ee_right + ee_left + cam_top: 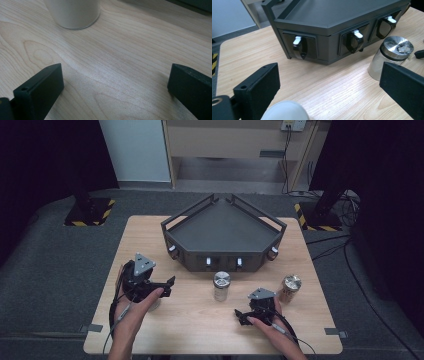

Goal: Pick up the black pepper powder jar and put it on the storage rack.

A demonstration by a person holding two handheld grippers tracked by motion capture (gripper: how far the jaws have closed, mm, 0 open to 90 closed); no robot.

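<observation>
A dark grey angular tray (225,227) with white-tipped knobs (297,40) on its front panels stands at the back middle of the table. In front of it is a glass jar with a silver lid (221,285) (390,56), and its base (73,12) rises ahead of my right gripper. A second, brownish jar (289,288) stands to the right. My left gripper (169,287) (329,82) is open, held above the table and pointing toward the tray and the silver-lidded jar. My right gripper (241,316) (115,82) is open low over bare wood.
A white rounded object (284,111) lies just under my left gripper. The wooden table (145,240) has its front edge near both hands. Grey carpet surrounds it, with cables (340,247) on the floor at the right.
</observation>
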